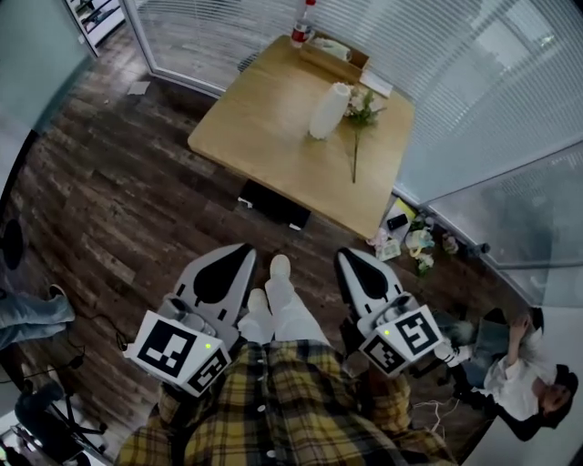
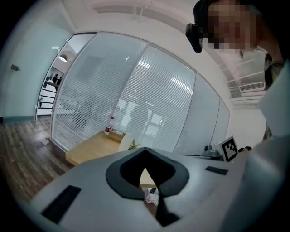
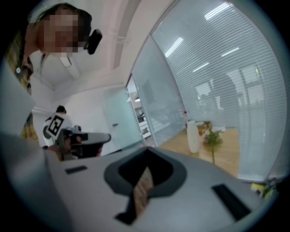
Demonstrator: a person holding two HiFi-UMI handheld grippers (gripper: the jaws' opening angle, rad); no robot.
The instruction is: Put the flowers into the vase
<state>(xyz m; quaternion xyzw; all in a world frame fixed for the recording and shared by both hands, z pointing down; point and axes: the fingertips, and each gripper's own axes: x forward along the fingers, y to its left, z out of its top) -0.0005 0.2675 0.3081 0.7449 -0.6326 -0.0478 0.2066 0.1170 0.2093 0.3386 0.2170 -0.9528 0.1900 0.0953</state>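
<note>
A white vase (image 1: 329, 111) stands upright on the far part of the wooden table (image 1: 264, 127). A long-stemmed flower (image 1: 355, 150) lies flat on the table just right of it, blossoms beside the vase. My left gripper (image 1: 244, 249) and right gripper (image 1: 347, 255) hang low in front of my body, well short of the table, both shut and empty. The right gripper view shows the vase (image 3: 193, 136) and flower (image 3: 212, 139) far beyond the shut jaws. In the left gripper view the vase (image 2: 126, 142) is distant above that gripper (image 2: 145, 149).
A red-capped bottle (image 1: 301, 27) and a wooden box (image 1: 334, 55) sit at the table's far edge. Glass walls with blinds close in behind and to the right. Clutter (image 1: 410, 238) lies on the floor by the table's right corner. A person (image 1: 519, 373) sits at lower right.
</note>
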